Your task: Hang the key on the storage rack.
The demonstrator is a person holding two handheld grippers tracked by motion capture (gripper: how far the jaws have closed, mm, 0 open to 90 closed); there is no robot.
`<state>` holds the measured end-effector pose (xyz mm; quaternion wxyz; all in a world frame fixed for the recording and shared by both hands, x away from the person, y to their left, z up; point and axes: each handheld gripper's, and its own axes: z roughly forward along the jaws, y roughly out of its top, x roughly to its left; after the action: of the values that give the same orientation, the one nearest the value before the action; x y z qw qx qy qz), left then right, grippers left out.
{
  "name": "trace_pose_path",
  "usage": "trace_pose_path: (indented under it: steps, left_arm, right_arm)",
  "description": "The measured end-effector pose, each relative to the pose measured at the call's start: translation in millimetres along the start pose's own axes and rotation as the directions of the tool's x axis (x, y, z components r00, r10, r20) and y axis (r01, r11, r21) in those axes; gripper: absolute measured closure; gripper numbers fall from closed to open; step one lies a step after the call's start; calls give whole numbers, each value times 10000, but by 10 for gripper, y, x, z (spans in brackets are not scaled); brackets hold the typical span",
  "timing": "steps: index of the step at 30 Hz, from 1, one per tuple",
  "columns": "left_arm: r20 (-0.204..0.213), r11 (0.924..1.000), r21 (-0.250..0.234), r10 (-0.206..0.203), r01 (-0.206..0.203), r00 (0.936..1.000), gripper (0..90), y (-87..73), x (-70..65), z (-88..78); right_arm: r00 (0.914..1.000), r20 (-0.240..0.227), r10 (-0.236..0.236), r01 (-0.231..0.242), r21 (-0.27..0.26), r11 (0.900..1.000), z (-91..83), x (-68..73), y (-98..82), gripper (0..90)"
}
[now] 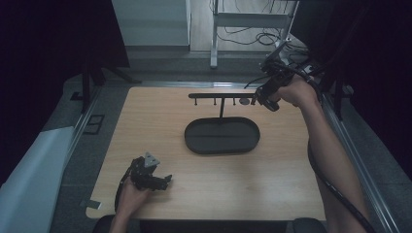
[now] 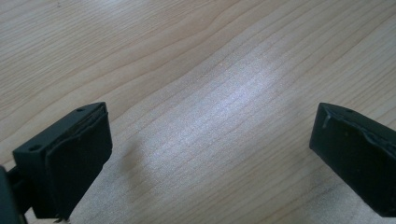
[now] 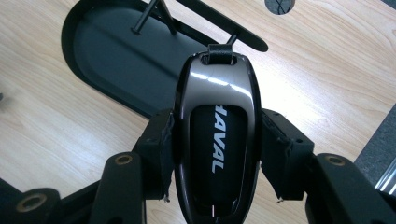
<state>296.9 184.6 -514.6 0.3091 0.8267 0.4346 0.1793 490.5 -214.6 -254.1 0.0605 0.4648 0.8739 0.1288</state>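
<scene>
I have the right gripper [image 3: 215, 154] clamped on a glossy black car key fob with a grey metal rim [image 3: 215, 140], its pads pressing the fob's two long sides. White lettering runs lengthwise down the fob's dark centre panel; the part I can read says "HAVAL". A small black strap loop sits at the fob's far end, right by the tip of one peg of the black metal key rack with a horizontal bar and short pegs [image 3: 219, 21].

In the high view my right gripper [image 1: 257, 97] is up over the bench's far right part, at the right end of the rack's bar [image 1: 218, 95]. The rack's post rises from a black oval tray base [image 1: 222, 136] near the middle of the light wooden bench [image 1: 160, 116].

My left gripper [image 1: 167, 180] rests low near the bench's near left corner, well apart from the rack. In the left gripper view its jaws stand wide, with bare wood grain [image 2: 210, 93] between them.
</scene>
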Motion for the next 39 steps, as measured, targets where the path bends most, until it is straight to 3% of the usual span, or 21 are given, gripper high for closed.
trace_pose_path:
  steps: [13,24,39]
  left_arm:
    - [35,9999,65,84,-84,10000,0,3,-8,3]
    - [12,9999,87,144,-144,9999,0,6,-14,7]
    - [21,9997,103,200,-201,9998,0,6,-25,15]
  right_arm:
    - [9980,383,496,-503,152,9986,172,-161,-64,492]
    - [9961,203,864,-869,269,9959,368,-336,-235,492]
    - [9940,-7,1095,-1095,218,9938,682,-411,-356,492]
